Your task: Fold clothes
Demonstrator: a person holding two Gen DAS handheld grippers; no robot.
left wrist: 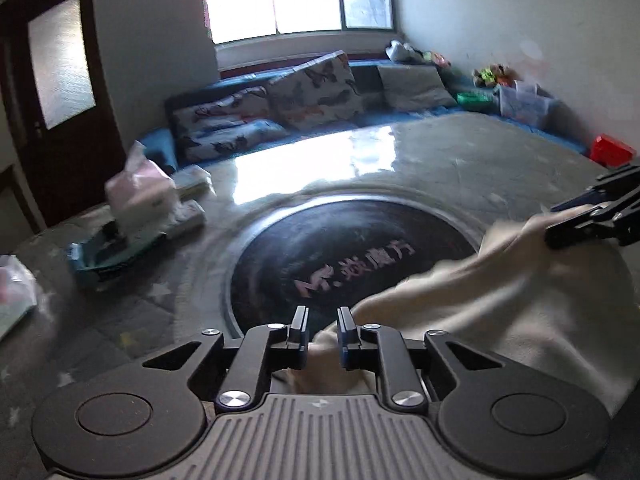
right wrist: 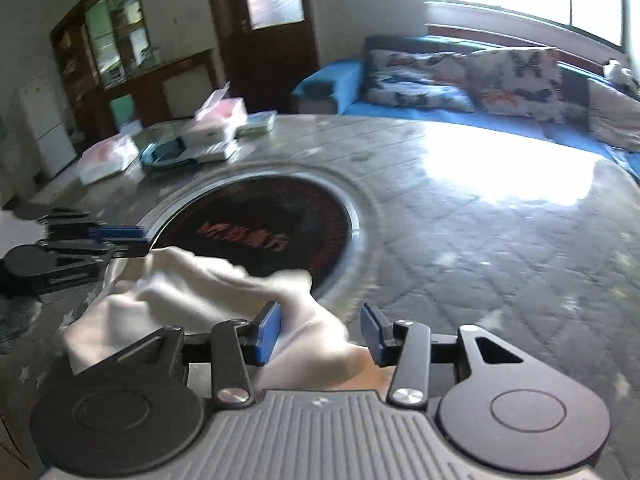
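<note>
On the table (left wrist: 460, 152), cream garment (left wrist: 500, 300) motion-blurred, edges cut off

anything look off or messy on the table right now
The cream garment lies bunched in a rumpled heap, partly over the table's dark round inset, not flat. Nothing looks spilled or damaged.

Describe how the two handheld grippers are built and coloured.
Both the left gripper and the right gripper have matte black linkage arms with silver pivot screws, round black discs at each side, a ribbed grey body and blue pads on the fingers.
</note>
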